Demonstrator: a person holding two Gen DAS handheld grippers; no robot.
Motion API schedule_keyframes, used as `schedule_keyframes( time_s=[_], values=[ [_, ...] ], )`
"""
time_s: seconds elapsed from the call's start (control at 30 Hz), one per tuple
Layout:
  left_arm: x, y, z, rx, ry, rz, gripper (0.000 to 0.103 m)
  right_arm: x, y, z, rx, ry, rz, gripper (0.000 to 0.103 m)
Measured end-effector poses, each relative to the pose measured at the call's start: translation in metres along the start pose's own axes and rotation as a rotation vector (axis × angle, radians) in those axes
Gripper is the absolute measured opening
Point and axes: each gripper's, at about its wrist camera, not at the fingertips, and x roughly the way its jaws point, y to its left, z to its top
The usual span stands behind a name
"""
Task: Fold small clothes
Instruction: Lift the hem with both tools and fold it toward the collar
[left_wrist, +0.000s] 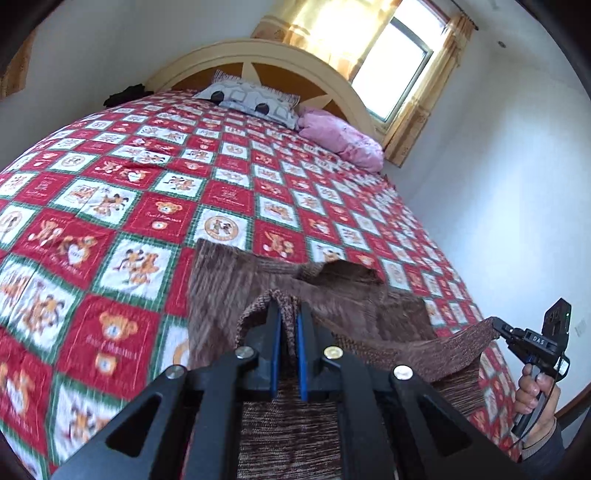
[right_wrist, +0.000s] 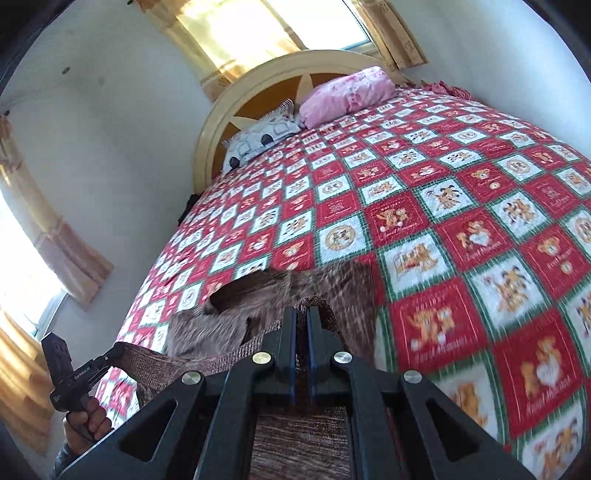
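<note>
Both tools are clamped on one brown knitted garment (left_wrist: 236, 280): the left gripper (left_wrist: 287, 314) pinches a fold of its hem, and the right gripper (right_wrist: 302, 317) pinches another, the cloth stretched between them. Ahead of both lies wide open bedspread (left_wrist: 155, 177), reaching two pillows, one grey (left_wrist: 251, 99), one pink (left_wrist: 343, 140), at the headboard (left_wrist: 258, 55). The bed's edge drops away beside the right gripper.

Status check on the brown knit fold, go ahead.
Left gripper and right gripper both shut on brown knit garment, edge lifted over the quilt. Nothing in the way; pillows far off at headboard.
</note>
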Motion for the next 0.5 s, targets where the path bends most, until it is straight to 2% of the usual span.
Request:
schedule_keyframes(
  time_s=[0.2,0.43,0.47,0.5],
  values=[
    [0.053,0.017,0.016,-0.001,0.052,0.056,0.008,0.069,-0.024,0.024,0.048,0.076,-0.052,0.004],
    [0.1,0.037,0.02,-0.033,0.121,0.108,0.009,0.129,-0.037,0.029,0.04,0.16,-0.105,0.005],
    [0.103,0.039,0.02,-0.04,0.128,0.109,0.012,0.132,-0.038,0.03,0.034,0.159,-0.118,0.008],
    [0.103,0.039,0.019,-0.042,0.131,0.118,0.014,0.131,-0.039,0.033,0.032,0.152,-0.122,0.023]
  ],
)
